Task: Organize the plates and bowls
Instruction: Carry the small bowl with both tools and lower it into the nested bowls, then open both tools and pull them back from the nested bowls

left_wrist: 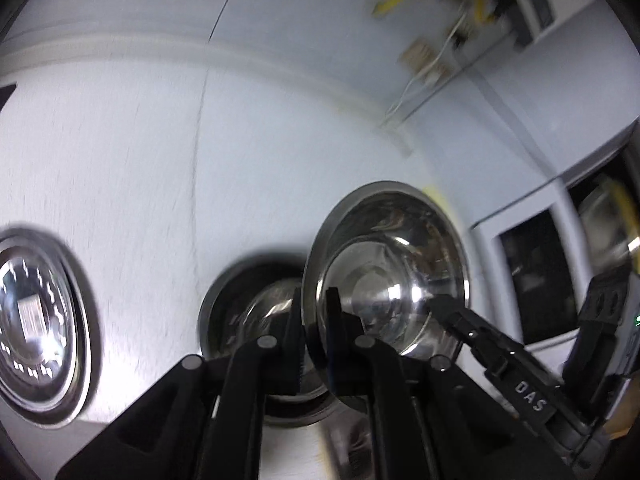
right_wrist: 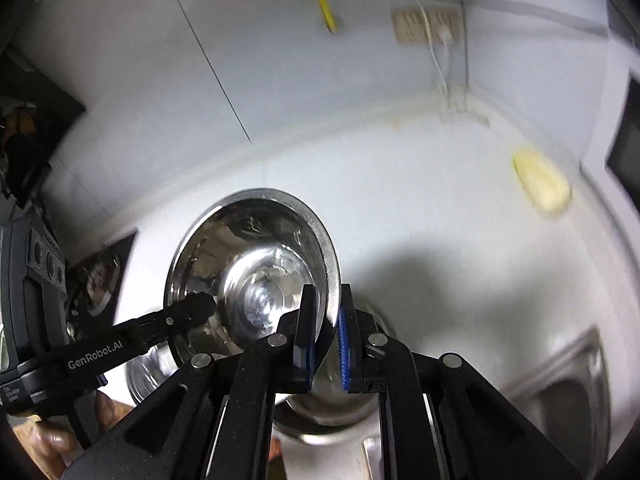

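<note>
Flanking bowl (left_wrist: 384, 272): plate (left_wrist: 38, 326), sponge (right_wrist: 542, 186).

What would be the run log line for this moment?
left tongs: shut on steel bowl rim | right tongs: shut on opposite rim | bowl: lifted, tilted

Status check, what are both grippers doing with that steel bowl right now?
Left gripper and right gripper both shut on opposite rims of the steel bowl, held above the white counter. Second bowl directly beneath. Plate off left, clear.
</note>
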`<action>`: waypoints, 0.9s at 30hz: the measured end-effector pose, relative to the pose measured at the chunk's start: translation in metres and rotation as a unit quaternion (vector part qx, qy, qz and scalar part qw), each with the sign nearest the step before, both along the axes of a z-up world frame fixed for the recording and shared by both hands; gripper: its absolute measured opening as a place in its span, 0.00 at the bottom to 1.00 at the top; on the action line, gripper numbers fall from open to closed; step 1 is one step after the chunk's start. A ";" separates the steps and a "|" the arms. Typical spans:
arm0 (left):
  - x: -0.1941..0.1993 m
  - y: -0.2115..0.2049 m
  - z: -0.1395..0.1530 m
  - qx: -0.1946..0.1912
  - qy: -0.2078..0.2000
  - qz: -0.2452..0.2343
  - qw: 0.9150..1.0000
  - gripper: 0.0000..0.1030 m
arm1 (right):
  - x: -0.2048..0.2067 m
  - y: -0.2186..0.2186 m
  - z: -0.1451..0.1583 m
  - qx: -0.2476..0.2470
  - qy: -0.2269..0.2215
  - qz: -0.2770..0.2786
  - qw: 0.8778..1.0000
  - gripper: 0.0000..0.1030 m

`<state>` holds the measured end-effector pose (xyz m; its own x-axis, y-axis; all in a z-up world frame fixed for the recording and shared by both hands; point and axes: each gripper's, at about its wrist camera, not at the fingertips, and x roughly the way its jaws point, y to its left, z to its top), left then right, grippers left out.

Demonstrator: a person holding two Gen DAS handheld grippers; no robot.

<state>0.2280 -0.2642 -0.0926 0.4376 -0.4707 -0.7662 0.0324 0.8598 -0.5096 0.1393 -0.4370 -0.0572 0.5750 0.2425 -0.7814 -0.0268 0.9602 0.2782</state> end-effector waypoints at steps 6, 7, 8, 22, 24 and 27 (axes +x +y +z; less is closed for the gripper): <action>-0.002 -0.015 -0.080 0.051 0.074 -0.002 0.996 0.08 | -0.001 -0.017 -0.088 0.024 0.096 -0.006 0.995 0.09; -0.001 -0.016 -0.085 0.053 0.080 -0.002 0.995 0.08 | 0.001 -0.017 -0.095 0.031 0.105 -0.007 0.994 0.09; 0.000 -0.016 -0.091 0.054 0.086 -0.002 0.995 0.08 | 0.003 -0.019 -0.104 0.034 0.113 -0.006 0.993 0.09; 0.003 -0.012 -0.092 0.066 0.080 -0.003 0.995 0.08 | -0.006 -0.024 -0.116 0.034 0.127 -0.006 0.991 0.09; 0.002 -0.010 -0.090 0.066 0.077 -0.002 0.995 0.08 | -0.006 -0.023 -0.118 0.029 0.126 -0.006 0.992 0.09; -0.001 -0.004 -0.085 0.069 0.070 0.001 0.995 0.08 | -0.006 -0.019 -0.119 0.015 0.122 -0.004 0.992 0.09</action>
<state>0.2268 -0.2686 -0.1778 0.3232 -0.3553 -0.8771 -0.0328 0.9221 -0.3856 0.1336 -0.4558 -0.1759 0.3708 0.2636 -0.8905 0.0526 0.9514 0.3035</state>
